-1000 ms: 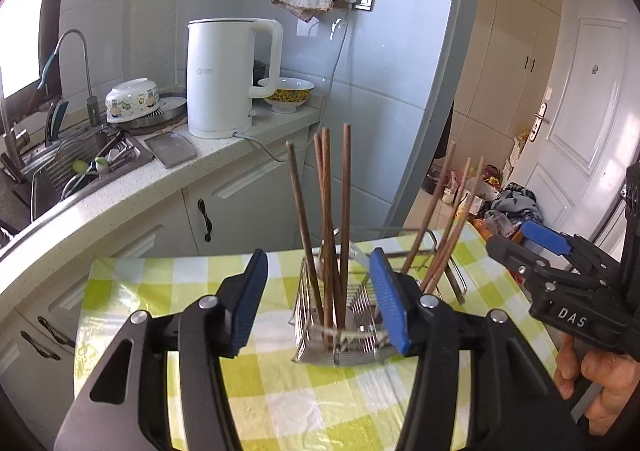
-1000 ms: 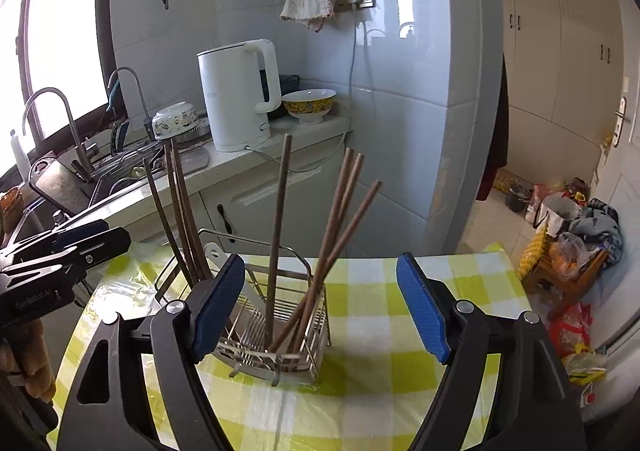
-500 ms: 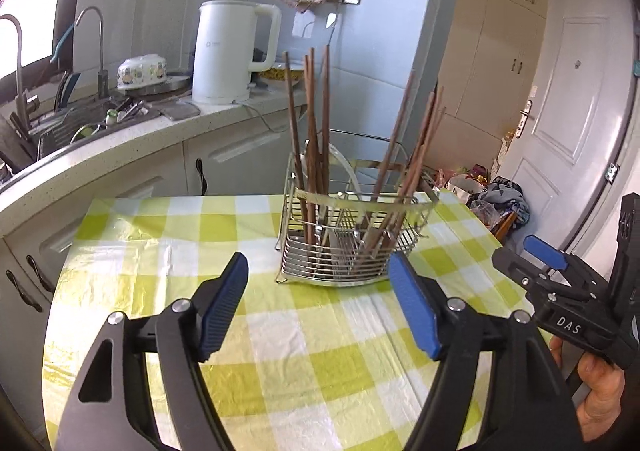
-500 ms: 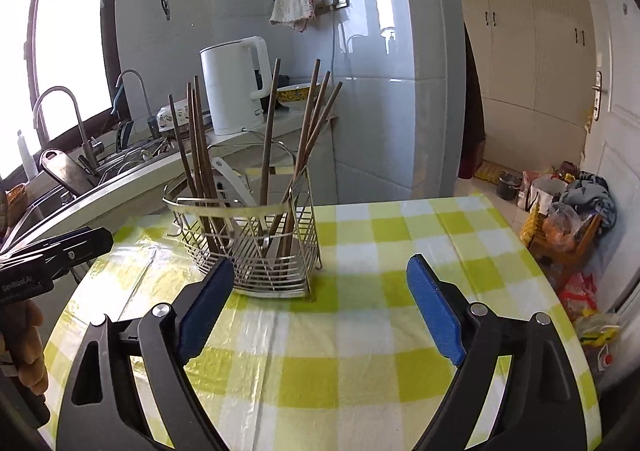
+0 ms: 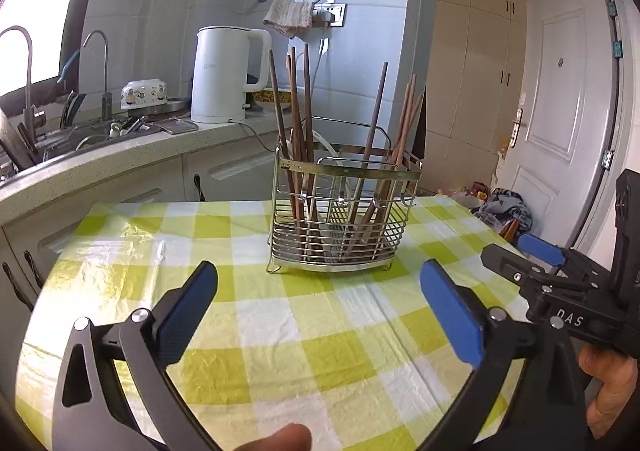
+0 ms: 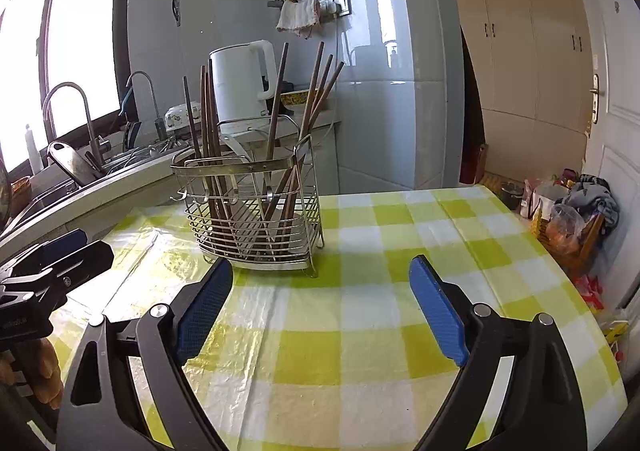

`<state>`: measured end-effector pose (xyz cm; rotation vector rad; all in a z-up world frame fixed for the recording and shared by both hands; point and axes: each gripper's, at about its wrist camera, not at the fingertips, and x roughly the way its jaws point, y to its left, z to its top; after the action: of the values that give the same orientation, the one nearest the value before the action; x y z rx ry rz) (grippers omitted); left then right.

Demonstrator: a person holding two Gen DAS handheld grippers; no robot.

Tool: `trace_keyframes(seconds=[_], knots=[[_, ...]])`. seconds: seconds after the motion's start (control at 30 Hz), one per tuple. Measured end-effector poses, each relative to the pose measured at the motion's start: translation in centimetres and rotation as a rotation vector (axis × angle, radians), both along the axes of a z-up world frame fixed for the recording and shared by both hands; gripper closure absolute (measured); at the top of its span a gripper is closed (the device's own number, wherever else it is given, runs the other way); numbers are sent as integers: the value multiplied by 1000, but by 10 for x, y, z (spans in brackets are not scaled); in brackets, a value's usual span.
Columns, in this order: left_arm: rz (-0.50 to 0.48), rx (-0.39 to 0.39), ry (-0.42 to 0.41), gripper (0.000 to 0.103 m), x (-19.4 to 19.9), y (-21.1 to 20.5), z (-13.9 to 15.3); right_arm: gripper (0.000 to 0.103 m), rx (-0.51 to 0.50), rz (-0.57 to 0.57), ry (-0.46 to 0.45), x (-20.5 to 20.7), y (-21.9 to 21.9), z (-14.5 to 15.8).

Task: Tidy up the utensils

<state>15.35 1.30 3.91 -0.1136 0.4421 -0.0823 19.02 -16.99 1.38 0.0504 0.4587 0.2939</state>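
The table point(image 5: 280, 351), under a yellow-green checked cloth, carries only one thing, and it sits toward the far middle, where both hands can reach it from the near edge. That thing is a wire rack point(image 5: 340, 227), standing level on its small feet; its open grid lets wet utensils drain and shows what is inside. It is split into sections, and the chopsticks point(image 5: 298, 123) stand upright or slightly tilted in two bunches, one at the rack's left and one at its right as the left wrist view has it, with a pale, flat utensil between them that is too hidden to name. Sorted that way, the job looks close to finished, though that is a judgement from how things lie. The left claw point(image 5: 320, 299) is on the near side of the rack, apart from it, its jaws opening to full width with nothing between them but cloth. The right claw point(image 6: 320, 291) sits likewise short of the rack in its own view, jaws opening wide and empty. Both being spread and clear of the rack suggests nothing is carried and the hands are free for a next pick or to rest.
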Motion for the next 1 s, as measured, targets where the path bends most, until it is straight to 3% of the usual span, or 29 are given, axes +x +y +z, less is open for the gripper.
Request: trace_keyframes(seconds=[0.3,1.0], knots=[[27,38,-25,5,0,-2,5,19,1,6,5,3,0,1],[30,26,-23,5,0,1,6,19,-2,10,3,3,2,1]])
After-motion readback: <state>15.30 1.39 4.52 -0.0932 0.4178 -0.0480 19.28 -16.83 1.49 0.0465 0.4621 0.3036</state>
